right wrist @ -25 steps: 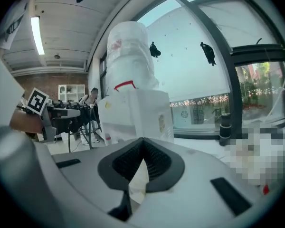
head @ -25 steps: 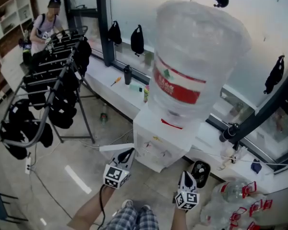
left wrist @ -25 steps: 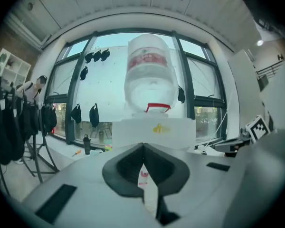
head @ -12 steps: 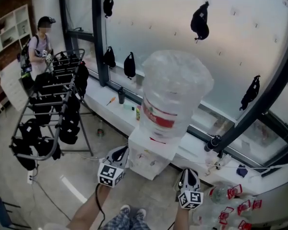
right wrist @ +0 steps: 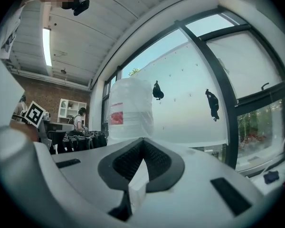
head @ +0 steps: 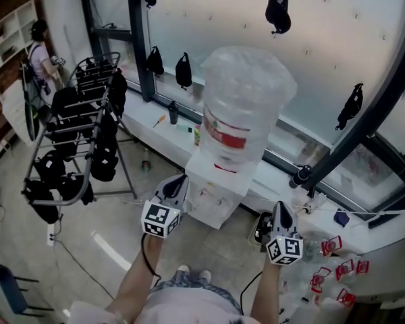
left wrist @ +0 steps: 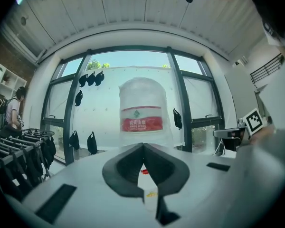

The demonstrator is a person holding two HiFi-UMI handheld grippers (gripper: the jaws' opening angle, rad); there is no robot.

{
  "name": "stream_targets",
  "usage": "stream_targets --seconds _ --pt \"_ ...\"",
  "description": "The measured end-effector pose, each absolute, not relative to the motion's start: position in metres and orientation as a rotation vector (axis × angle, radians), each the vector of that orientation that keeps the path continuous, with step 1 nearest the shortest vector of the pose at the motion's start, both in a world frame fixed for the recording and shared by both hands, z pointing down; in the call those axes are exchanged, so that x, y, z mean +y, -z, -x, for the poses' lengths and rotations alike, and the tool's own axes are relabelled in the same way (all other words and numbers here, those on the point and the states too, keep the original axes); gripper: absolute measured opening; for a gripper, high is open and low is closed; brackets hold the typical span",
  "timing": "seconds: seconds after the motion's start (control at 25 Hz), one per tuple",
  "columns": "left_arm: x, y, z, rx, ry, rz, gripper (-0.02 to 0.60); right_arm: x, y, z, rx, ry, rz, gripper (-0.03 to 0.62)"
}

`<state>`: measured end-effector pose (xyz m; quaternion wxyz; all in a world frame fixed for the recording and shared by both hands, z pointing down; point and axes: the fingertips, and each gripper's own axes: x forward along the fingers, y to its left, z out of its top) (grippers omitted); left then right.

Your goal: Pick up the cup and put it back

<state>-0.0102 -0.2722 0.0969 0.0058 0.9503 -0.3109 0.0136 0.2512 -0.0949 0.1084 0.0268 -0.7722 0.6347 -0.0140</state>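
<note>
No cup can be made out in any view. A white water dispenser (head: 216, 187) with a large clear bottle (head: 243, 106) and red label stands against the window ledge. My left gripper (head: 176, 184) is held just in front of the dispenser's left side, its jaws shut with nothing between them. My right gripper (head: 281, 212) hangs to the right of the dispenser, also shut and empty. In the left gripper view the bottle (left wrist: 142, 110) rises straight behind the closed gripper (left wrist: 143, 147). In the right gripper view the bottle (right wrist: 129, 110) sits left of the closed gripper (right wrist: 142, 141).
A metal rack (head: 74, 133) hung with black bags stands at the left, with a person (head: 39, 63) behind it. A dark round object (head: 262, 228) sits on the floor right of the dispenser. Crushed bottles (head: 331, 268) lie at the lower right. Small items line the window ledge (head: 155, 123).
The view has pulled back, so the dispenser looks smaller and farther. Both grippers stay shut and have shifted a little right and up. The person at the rack has moved left.
</note>
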Motion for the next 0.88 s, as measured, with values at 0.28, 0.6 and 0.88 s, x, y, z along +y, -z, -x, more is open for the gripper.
stream_targets --seconds 0.28,0.6,0.88 --pt "-0.272 -0.091 0.005 -0.959 0.018 -2.957 0.025 -0.085 -0.091 -0.264 1.912 -0.01 2.389 0.017" --pt "-0.281 -0.091 0.004 -0.968 0.037 -2.967 0.025 -0.076 -0.095 -0.273 1.843 -0.02 2.408 0.017" --pt "-0.279 -0.095 0.004 -0.94 0.012 -2.978 0.025 -0.069 -0.1 -0.275 1.764 0.021 2.408 0.015"
